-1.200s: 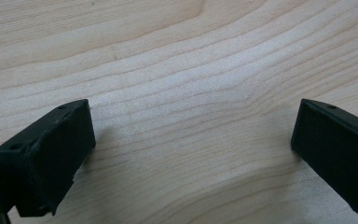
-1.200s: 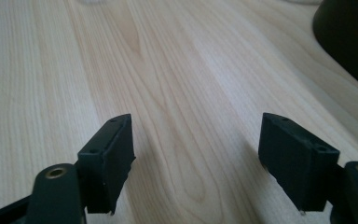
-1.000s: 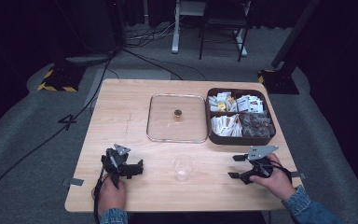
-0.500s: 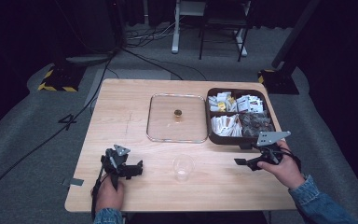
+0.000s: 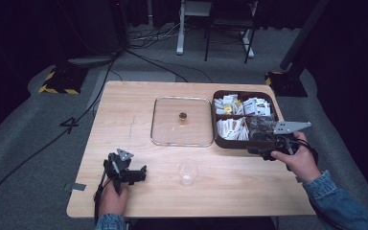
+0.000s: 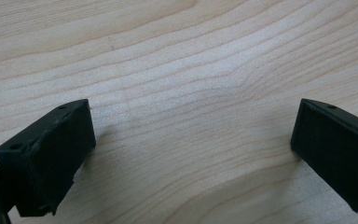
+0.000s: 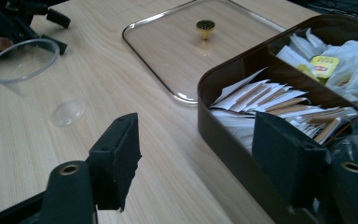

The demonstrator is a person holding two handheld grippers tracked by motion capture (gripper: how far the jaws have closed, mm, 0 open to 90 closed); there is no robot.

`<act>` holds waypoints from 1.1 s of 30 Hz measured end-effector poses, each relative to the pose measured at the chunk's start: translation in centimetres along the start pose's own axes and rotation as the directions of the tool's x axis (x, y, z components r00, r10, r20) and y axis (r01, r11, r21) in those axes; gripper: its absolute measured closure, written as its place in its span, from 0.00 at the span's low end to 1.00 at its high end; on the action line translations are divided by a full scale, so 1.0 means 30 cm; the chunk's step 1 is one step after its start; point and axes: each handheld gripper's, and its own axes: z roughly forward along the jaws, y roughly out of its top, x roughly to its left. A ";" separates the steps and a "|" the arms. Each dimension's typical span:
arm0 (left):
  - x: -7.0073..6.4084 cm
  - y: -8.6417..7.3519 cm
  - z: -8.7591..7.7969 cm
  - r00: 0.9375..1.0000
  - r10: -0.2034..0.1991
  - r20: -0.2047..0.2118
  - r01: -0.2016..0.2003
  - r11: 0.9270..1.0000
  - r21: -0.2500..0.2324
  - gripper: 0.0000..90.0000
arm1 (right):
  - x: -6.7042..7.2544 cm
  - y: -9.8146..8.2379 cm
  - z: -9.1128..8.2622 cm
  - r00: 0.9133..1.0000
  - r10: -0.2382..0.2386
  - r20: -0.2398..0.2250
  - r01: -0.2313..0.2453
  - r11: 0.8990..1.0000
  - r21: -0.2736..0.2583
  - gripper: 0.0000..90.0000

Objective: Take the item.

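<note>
Dark flooring strewn with cables is surrounding the wooden table (image 5: 124, 110), where a brown compartment box (image 5: 219, 140) of paper sachets (image 7: 261, 100) is sitting at three o'clock with its glass lid (image 5: 181, 122) lying flat just beside it at centre. From there outward, the right gripper (image 7: 200, 161) is being held with jaws spread wide over the box's near corner, so the box could be nudged into the lid, or several sachets pinched at once. At six o'clock a clear plastic cup (image 5: 188, 171) is standing, light enough to be toppled, and at seven o'clock the left gripper (image 6: 191, 149) is being rested with jaws wide apart on bare wood.
</note>
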 end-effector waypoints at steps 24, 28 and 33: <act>-0.001 0.001 0.001 1.000 -0.003 -0.004 0.003 1.000 0.000 0.00 | -0.308 0.059 -0.021 0.958 0.093 0.270 -0.104 0.994 0.028 0.42; -0.001 0.001 0.001 1.000 -0.004 -0.004 0.004 1.000 0.000 0.00 | -0.344 0.049 -0.017 0.954 0.085 0.289 -0.107 0.992 0.061 0.46; -0.001 0.001 0.001 1.000 -0.003 -0.004 0.003 1.000 0.000 0.00 | -0.371 0.024 -0.008 0.953 0.097 0.286 -0.127 0.988 0.089 0.49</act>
